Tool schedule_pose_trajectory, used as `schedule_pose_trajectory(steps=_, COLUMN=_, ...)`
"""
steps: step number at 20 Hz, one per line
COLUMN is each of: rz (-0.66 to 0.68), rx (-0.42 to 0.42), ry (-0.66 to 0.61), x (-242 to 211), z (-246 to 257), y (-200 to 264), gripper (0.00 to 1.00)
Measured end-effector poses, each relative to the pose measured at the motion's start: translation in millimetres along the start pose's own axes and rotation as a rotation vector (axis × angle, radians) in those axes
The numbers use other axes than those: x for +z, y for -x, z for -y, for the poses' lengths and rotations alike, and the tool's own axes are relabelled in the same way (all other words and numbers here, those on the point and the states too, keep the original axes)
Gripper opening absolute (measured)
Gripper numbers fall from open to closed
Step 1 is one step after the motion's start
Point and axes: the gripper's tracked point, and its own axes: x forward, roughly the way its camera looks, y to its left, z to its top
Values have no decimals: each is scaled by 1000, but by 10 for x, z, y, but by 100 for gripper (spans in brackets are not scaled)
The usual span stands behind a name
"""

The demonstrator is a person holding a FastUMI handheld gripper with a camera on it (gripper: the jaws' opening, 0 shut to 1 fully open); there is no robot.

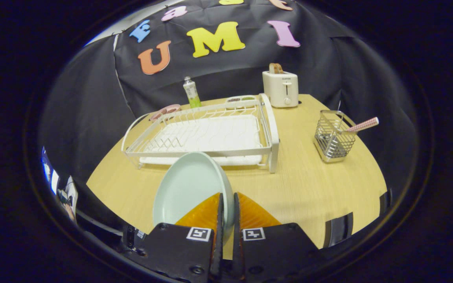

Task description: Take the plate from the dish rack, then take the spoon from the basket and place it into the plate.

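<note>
A pale green plate [187, 188] stands on edge between my fingers, held above the wooden table [309, 188] in front of the dish rack. My gripper [227, 204] is shut on the plate's rim, both fingers pressing it. The white wire dish rack [207, 135] lies just beyond the plate, with nothing in its slots. To the right of the rack stands a wire basket [332, 141] with a spoon [362, 125] leaning out of it, its checked handle pointing right.
A white toaster [280, 88] with toast in it stands behind the rack's right end. A green tube [191, 93] stands at the back, a pink dish [165, 112] and a small tray [240, 100] behind the rack. Bare tabletop lies between rack and basket.
</note>
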Motion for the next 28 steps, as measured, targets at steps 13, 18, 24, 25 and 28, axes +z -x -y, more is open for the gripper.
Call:
schedule_pose_trajectory(steps=13, rz=116, rx=-91, ry=87, x=-146, z=417, y=-215, gripper=30)
schedule_pose_trajectory(steps=18, rz=310, rx=-110, ry=76, x=95, z=665, y=-18, gripper=84)
schedule_pose_trajectory(steps=24, rz=512, rx=-251, ry=55, x=510, z=1372, y=298, gripper=100)
schedule_pose_trajectory(steps=25, rz=529, rx=-274, ry=49, x=549, z=1491, y=307, gripper=100)
schedule_pose_trajectory(steps=28, rz=544, rx=-297, ry=-24, x=667, z=1808, y=306, gripper=100)
